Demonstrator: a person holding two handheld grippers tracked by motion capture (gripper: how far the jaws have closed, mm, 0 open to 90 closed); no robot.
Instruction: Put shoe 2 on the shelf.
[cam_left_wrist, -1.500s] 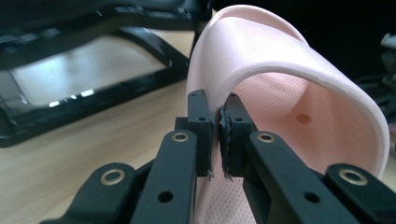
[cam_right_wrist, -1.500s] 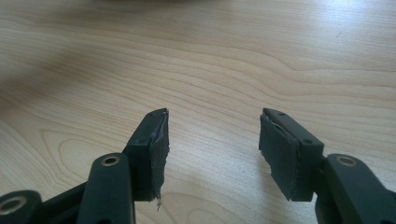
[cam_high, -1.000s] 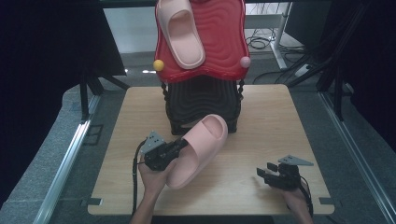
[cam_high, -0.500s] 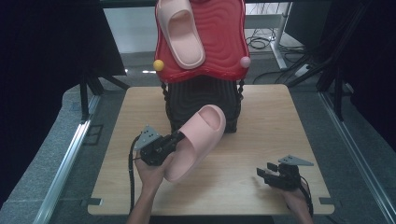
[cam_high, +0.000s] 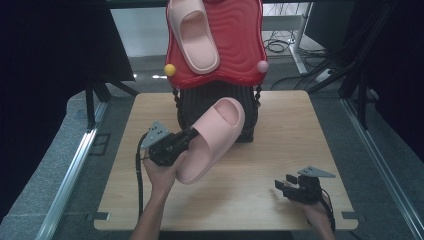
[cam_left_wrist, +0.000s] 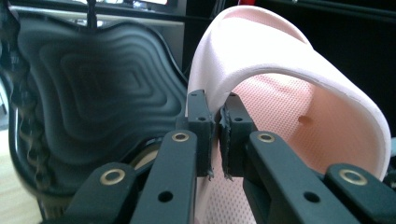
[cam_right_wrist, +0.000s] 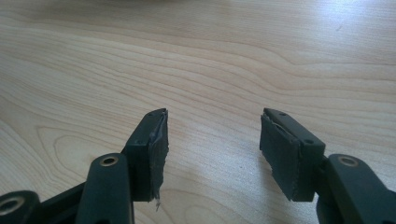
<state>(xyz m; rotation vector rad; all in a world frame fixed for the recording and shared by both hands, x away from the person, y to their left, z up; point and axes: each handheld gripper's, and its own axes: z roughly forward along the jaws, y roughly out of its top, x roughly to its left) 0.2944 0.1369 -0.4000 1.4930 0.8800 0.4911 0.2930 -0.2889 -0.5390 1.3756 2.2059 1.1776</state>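
A pink slipper (cam_high: 215, 137) hangs tilted above the wooden table (cam_high: 280, 145), toe end up toward the black ribbed stand (cam_high: 192, 105). My left gripper (cam_high: 187, 137) is shut on its side wall; in the left gripper view the pads (cam_left_wrist: 232, 133) pinch the slipper's rim (cam_left_wrist: 280, 65). A second pink slipper (cam_high: 192, 32) lies on the red wavy shelf (cam_high: 235, 45) on top of the stand. My right gripper (cam_high: 282, 184) rests low at the table's front right, open, with bare wood (cam_right_wrist: 210, 70) between its fingers (cam_right_wrist: 156, 149).
A yellow ball (cam_high: 170, 69) and a pink ball (cam_high: 262, 66) sit at the red shelf's lower corners. The black stand (cam_left_wrist: 93, 93) rises just behind the lifted slipper. Cables (cam_high: 280, 47) lie on the floor beyond the table. Metal rails (cam_high: 75, 165) run along both sides.
My left gripper has lifted the pink slipper higher off the table and tilted its toe further up toward the stand. The right gripper has stayed in place.
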